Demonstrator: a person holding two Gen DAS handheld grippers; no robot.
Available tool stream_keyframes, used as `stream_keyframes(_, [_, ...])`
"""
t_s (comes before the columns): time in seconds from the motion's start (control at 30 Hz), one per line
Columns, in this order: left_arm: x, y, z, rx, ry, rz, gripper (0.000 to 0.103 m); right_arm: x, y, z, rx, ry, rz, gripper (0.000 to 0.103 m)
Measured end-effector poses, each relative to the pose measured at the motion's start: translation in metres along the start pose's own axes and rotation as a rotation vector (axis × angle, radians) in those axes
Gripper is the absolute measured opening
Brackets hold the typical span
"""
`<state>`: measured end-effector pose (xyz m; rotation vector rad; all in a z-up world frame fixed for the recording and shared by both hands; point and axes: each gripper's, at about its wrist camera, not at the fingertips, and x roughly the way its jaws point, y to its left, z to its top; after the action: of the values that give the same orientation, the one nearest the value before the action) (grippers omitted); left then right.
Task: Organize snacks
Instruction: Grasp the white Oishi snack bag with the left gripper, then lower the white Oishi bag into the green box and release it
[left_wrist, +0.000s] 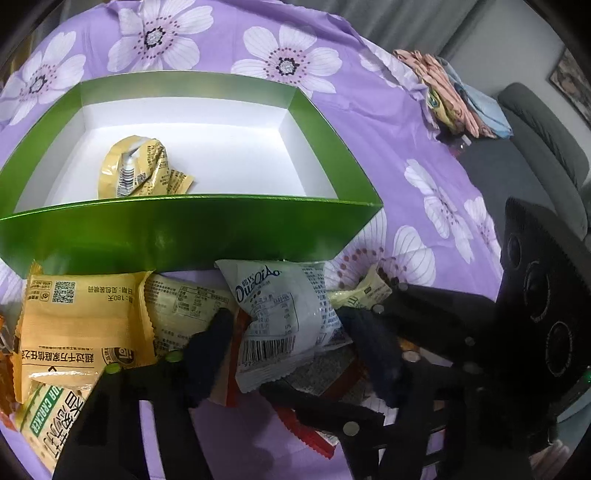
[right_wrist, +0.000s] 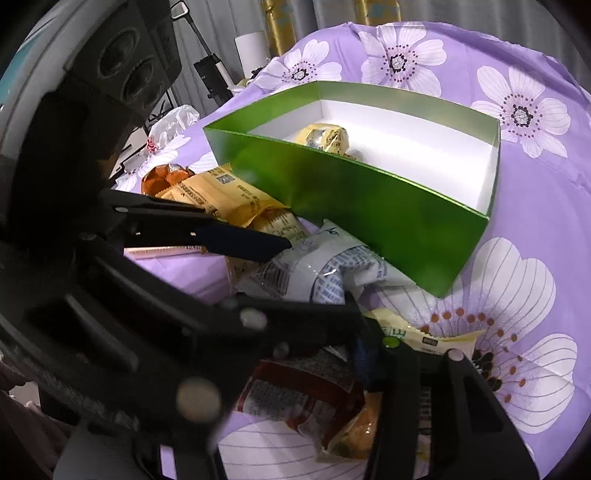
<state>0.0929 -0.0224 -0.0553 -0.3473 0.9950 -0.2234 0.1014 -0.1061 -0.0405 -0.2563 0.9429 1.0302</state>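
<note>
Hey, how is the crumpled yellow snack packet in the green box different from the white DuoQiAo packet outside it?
The yellow packet lies inside the green box, alone and untouched; the white DuoQiAo packet lies outside, on the purple cloth among other snacks. The yellow packet is crumpled; the white packet looks puffed and smoother. The left gripper straddles the white packet, not the yellow one. Both are sealed snack wrappers showing barcodes.

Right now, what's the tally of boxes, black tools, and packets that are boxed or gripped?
Green box: 1
Black tools: 2 (left tool, right tool)
Yellow packet in box: 1
White DuoQiAo packet, gripped: 1
Pale yellow packet, gripped: 1
Total: 6
</note>
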Motion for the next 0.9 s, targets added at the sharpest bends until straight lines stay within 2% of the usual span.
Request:
stream_keyframes(0.1, [0.001, 0.002, 0.001, -0.003, 0.006, -0.011, 0.055, 0.000, -0.003, -0.001, 0.004, -0.004, -0.010, 0.034])
stream_keyframes(0.33, [-0.017, -0.006, 0.000, 0.024, -0.040, 0.003, 0.053, -0.015, 0.007, 0.003, -0.017, -0.055, -0.011, 0.030])
stream_keyframes(0.63, [-0.060, -0.024, 0.003, 0.070, -0.138, 0.011, 0.053, -0.052, 0.026, 0.016, -0.060, -0.154, -0.049, 0.029])
stream_keyframes(0.9, [-0.083, -0.026, 0.022, 0.087, -0.207, 0.033, 0.053, -0.060, 0.029, 0.037, -0.090, -0.216, -0.068, 0.029])
